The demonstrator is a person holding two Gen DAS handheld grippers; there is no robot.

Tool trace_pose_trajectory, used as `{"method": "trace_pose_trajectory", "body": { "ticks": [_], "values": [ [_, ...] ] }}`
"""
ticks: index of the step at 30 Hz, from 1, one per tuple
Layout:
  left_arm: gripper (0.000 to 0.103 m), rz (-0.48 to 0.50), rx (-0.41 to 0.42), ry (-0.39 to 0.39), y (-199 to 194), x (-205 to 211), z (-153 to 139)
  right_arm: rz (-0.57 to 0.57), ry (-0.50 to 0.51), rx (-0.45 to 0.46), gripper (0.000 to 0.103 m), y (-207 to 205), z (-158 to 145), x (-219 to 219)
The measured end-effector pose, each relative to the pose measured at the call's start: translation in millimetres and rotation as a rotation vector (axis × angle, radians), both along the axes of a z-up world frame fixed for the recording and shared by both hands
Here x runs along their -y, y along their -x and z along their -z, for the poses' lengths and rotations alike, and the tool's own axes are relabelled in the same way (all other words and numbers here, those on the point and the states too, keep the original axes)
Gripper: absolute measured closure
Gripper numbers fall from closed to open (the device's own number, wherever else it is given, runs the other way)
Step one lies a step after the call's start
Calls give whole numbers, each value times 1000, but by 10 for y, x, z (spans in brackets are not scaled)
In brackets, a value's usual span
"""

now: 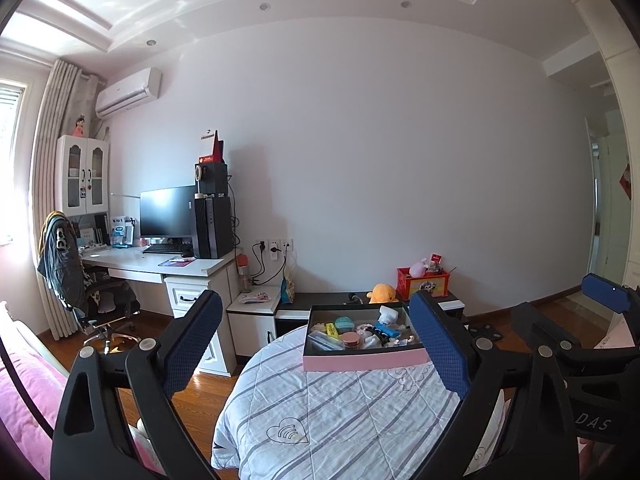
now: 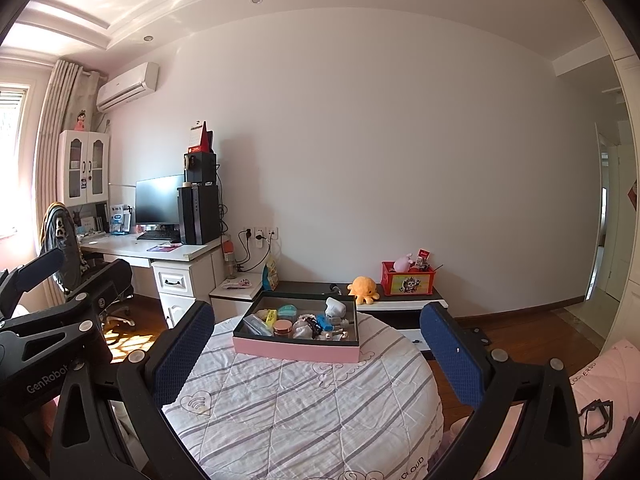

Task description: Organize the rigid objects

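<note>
My left gripper (image 1: 316, 344) and right gripper (image 2: 316, 354) jaws wide, empty, pink tray (image 2: 296, 350) of small items far ahead on striped quilt (image 2: 304, 408)

Left tongs (image 1: 320, 344) and right tongs (image 2: 316, 354) level, agape, empty.

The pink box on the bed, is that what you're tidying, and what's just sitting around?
For the job:
- pink box
- the small things inside it, like the round pink tin and blue toy
- left tool and right tool, both open and empty

Just lying about:
- orange plush
- red crate
- computer monitor
</note>
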State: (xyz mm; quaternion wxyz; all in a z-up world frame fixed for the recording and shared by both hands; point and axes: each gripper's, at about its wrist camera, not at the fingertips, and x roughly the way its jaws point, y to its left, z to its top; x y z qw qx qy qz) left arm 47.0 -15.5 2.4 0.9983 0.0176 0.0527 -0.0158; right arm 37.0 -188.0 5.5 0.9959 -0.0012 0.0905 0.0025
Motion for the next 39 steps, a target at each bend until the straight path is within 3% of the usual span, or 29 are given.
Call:
{"method": "trace_pose_trajectory", "body": {
  "ticks": [39],
  "values": [
    [7, -5, 5, -1, 43, -62, 21, -3, 0, 0, 0, -5, -11, -3]
  ]
}}
